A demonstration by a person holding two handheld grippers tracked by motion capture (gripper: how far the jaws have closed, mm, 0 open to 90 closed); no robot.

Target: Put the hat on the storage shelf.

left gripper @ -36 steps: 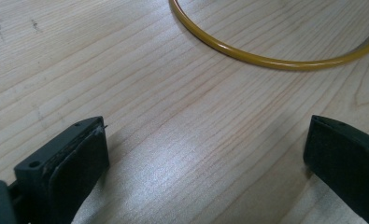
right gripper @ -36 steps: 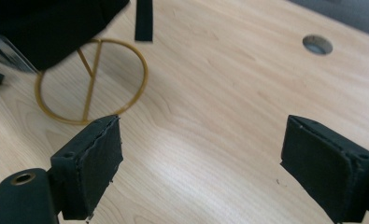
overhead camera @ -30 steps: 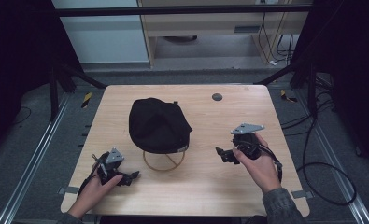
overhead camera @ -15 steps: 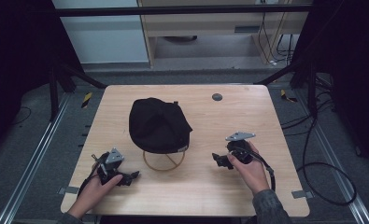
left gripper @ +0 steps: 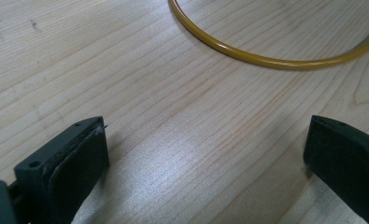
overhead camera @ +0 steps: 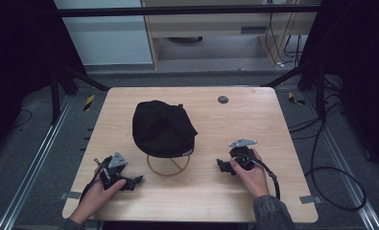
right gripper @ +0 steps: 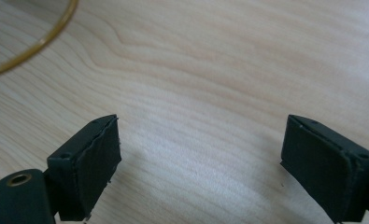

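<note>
A pale wooden tabletop [overhead camera: 254, 120] carries a black cap [overhead camera: 162, 128] near its middle, overlapping a yellow ring [overhead camera: 168, 165] on its near side. The left tongs [overhead camera: 129, 182] and the right tongs [overhead camera: 224, 166] rest either side, both spread wide and empty.

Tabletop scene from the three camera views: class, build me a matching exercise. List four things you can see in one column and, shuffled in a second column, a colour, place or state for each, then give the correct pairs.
Column one:
1. cap
2. ring
3. left claw
4. round disc

Column two:
A. yellow, lying flat on the wooden table, partly under the cap
B. small and dark, near the table's far edge
C. black, resting at the table's middle
D. open, jaws wide apart over bare wood

Pairs: 1-C, 2-A, 3-D, 4-B
</note>
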